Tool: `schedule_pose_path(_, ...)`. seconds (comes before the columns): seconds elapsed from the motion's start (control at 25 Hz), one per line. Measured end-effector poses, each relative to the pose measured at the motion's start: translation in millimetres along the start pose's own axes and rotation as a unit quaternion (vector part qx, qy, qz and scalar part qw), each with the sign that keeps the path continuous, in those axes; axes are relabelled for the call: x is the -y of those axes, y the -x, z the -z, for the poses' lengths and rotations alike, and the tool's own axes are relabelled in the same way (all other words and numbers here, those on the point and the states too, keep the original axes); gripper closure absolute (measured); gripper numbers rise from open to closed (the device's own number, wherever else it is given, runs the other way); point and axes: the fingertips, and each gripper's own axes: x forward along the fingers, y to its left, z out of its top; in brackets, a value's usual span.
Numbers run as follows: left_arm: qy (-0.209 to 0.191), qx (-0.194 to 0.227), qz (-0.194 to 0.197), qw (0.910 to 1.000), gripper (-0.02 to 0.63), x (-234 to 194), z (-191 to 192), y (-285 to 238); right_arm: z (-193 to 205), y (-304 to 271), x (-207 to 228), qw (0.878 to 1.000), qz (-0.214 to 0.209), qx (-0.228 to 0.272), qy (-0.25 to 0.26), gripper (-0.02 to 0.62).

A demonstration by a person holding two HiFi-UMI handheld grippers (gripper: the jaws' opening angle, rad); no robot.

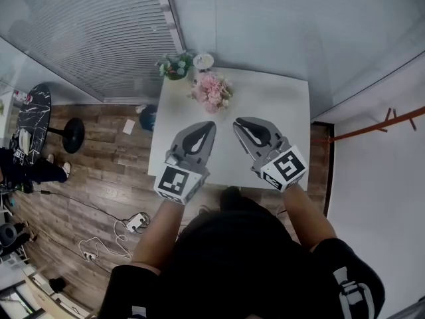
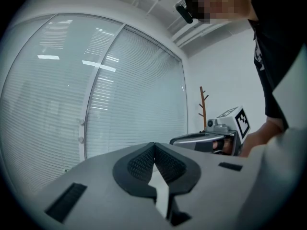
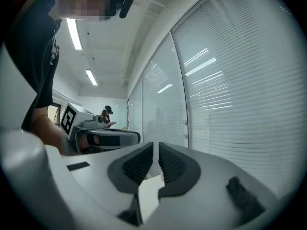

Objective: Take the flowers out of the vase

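**Left tongs** [image 2: 153,148]: clenched, the ribbed pads meeting tip to tip with nothing between them.

**Right tongs** [image 3: 156,148]: also clenched and empty, with only a hairline slit between the pads.

The two are held side by side, not touching, over the near half of the white counter [image 1: 282,105]. The person [image 1: 246,264] carries one in each hand.

**Pink flowers** [image 1: 211,92]: on the counter at twelve o'clock from the tongs, well apart from both and untouched.

**Green posy** [image 1: 174,66]: at eleven o'clock, at the counter's far left corner. A small white round object [image 1: 203,60] stands just beside it.

**Surroundings**: slatted blinds [image 1: 99,38] beyond the counter from ten to twelve o'clock, and wooden floor [image 1: 99,178] at nine o'clock.
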Motion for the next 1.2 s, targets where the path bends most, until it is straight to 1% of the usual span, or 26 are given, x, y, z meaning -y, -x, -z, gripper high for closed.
schedule_pose_path(0.16, 0.001, -0.002, -0.019, 0.9998, 0.595, -13.1, 6.9, -26.6, 12.6, -13.3, 33.3, 1.0, -0.001, -0.016, 0.0, 0.566)
schedule_pose_path(0.44, -0.002, 0.011, -0.058, 0.9983, 0.595, -35.7, 15.9, -65.0, 40.2, -45.8, 75.9, 0.998, -0.025, -0.05, 0.003, 0.468)
schedule_pose_path(0.72, 0.004, 0.002, -0.097, 0.9953, 0.595, -58.7, 30.6, -88.4, 71.8, -78.0, 112.0, 0.996, -0.038, -0.08, -0.001, 0.399)
schedule_pose_path(0.92, 0.004, -0.005, -0.115, 0.9933, 0.595, -68.5, 37.1, -95.9, 94.7, -95.7, 123.2, 0.993, -0.057, -0.103, -0.009, 0.375)
schedule_pose_path(1.08, 0.007, -0.01, -0.122, 0.9924, 0.595, -74.0, 43.1, -98.6, 110.1, -105.8, 120.2, 0.99, -0.077, -0.117, -0.015, 0.37)
schedule_pose_path(1.2, 0.012, -0.016, -0.127, 0.9917, 0.595, -78.0, 48.6, -98.7, 117.9, -110.3, 117.7, 0.989, -0.085, -0.124, -0.016, 0.37)
